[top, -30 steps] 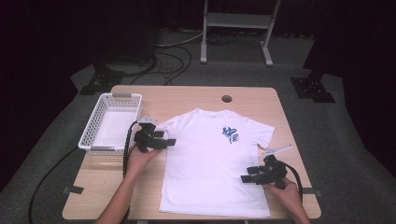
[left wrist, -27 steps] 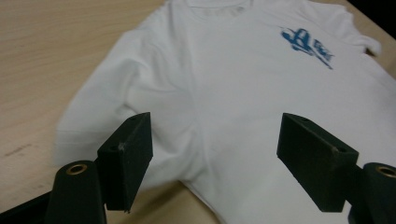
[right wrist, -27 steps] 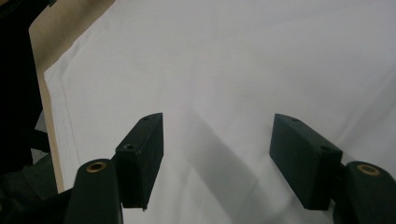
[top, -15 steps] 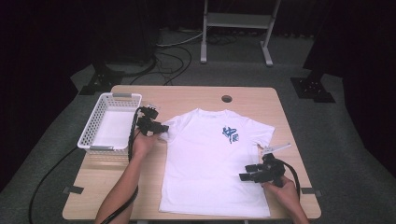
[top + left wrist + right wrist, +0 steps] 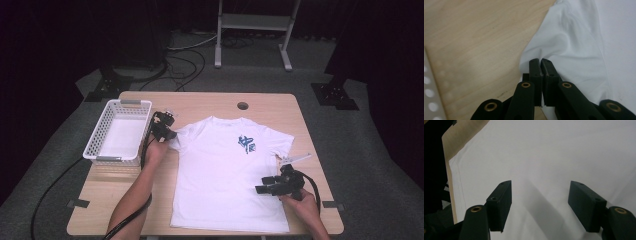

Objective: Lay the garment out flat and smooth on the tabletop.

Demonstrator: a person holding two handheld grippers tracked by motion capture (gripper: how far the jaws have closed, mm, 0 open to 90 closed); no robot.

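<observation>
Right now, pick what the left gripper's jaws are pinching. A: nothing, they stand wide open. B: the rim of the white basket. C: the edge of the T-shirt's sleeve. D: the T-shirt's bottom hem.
C: in the left gripper view, the left gripper has its jaws closed together on a fold of the T-shirt at the sleeve's edge, beside bare table.

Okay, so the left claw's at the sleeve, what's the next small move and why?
Probably fold the sleeve inward across the T-shirt: the left claw has just been closing and is now shut on its edge, while the right claw hovers open over the shirt.
</observation>
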